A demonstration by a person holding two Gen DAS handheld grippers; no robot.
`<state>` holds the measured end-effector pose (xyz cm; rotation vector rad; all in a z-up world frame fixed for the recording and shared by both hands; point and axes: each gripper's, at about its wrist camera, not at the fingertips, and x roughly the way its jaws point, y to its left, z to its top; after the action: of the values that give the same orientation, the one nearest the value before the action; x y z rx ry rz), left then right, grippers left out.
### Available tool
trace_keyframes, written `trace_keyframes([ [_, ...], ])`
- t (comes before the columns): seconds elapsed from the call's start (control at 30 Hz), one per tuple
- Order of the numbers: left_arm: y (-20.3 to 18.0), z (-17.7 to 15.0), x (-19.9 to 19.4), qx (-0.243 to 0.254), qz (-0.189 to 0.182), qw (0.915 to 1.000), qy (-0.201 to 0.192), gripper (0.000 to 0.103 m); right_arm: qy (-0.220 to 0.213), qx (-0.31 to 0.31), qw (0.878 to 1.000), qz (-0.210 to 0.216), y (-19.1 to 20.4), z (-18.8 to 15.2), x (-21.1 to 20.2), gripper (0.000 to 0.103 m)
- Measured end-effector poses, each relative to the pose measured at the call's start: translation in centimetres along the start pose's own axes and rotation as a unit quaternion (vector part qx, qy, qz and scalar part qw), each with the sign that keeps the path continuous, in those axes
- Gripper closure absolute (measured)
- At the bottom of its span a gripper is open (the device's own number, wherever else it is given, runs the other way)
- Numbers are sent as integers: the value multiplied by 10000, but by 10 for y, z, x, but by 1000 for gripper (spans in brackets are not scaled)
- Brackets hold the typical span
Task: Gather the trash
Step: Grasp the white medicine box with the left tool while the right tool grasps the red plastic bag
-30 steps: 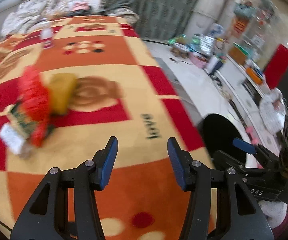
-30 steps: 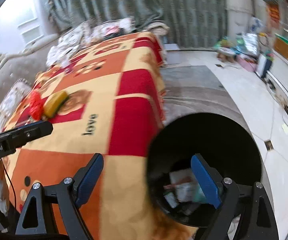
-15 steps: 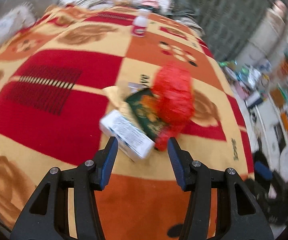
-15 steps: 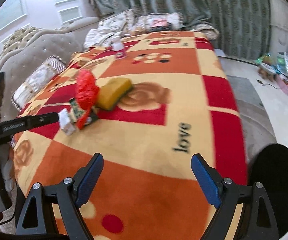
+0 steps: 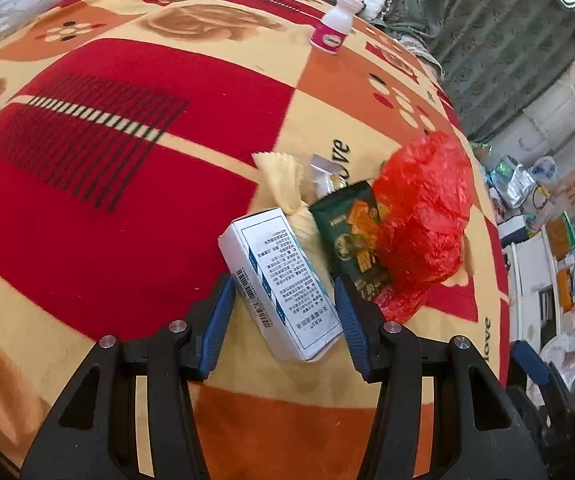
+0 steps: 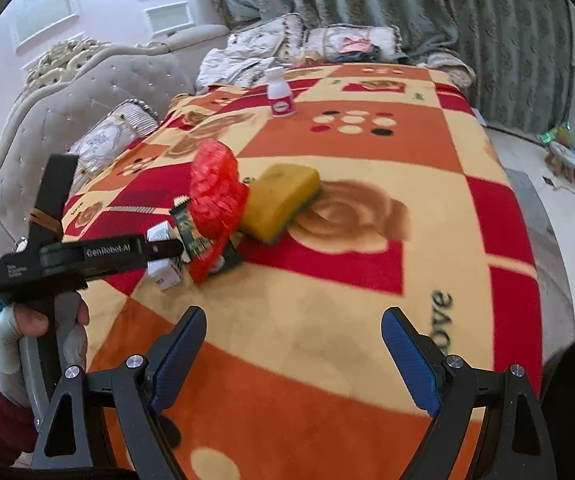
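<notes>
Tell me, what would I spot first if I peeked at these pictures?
Probably the crumpled red plastic bag, glowing in the middle of the patterned blanket. A green snack packet and a white box lie against it, the box between the left gripper fingers. In the right view a yellow sponge sits beside the bag.

You're in a home, living-room type space; tufted grey sofa (image 6: 87,92) with carved trim along the wall, patterned cushions (image 6: 115,140) on it; heavy green-grey curtains (image 6: 427,4) behind; fleece blanket (image 6: 347,280) in red, orange and cream blocks with "love" print covers the surface; tiled floor (image 6: 559,184) to the side with household clutter; white cabinets (image 5: 535,280) with stacked boxes opposite.
</notes>
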<state>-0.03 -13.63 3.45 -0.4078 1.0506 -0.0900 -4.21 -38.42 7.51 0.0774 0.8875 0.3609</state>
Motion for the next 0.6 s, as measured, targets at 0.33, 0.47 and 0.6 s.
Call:
trace_keyframes([
  [0.33,2,9,7,114,69,9999,-27,50,-38,-149,9997,207,20,26,20,15],
  [0.47,8,8,0,327,-160,9993,56,57,-108,-245,9993,254,28,38,27,15],
  [0.6,21,8,-11,265,-289,9992,122,67,-139,-287,9990,322,37,57,46,15],
])
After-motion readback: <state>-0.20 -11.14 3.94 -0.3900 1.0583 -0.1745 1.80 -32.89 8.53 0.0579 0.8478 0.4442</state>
